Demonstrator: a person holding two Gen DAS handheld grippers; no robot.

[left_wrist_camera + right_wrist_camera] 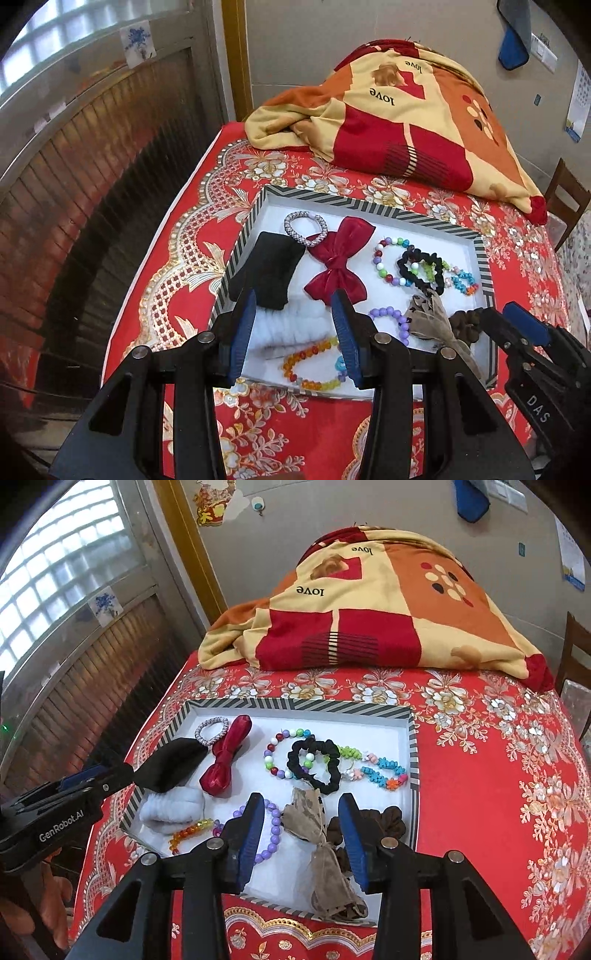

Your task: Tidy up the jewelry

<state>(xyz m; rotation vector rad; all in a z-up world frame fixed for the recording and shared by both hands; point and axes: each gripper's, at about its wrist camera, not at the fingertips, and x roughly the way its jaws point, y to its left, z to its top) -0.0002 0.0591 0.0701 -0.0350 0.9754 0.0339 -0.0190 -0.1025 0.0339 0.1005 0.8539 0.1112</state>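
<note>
A striped-rim tray (369, 206) (295, 703) on the red floral tablecloth holds hair ties, bows and bead bracelets. My left gripper (295, 314) hovers open over the white fluffy scrunchie (288, 328), with nothing between its blue pads. An orange bead bracelet (310, 365) lies just below it. My right gripper (302, 812) stands open above the tray's near side. The beige bow (310, 816) lies loose in the tray between its fingers, untouched by the pads. A purple bead bracelet (275, 830) sits at its left finger and a brown scrunchie (391, 818) at its right.
Further in the tray lie a black cloth band (269, 269), a silver bracelet (306, 229), a red bow (336, 266), a black scrunchie (314, 764) and coloured bead bracelets. A bundled blanket (406, 122) fills the table's far end. The table's left edge drops off; a chair (565, 195) stands at the right.
</note>
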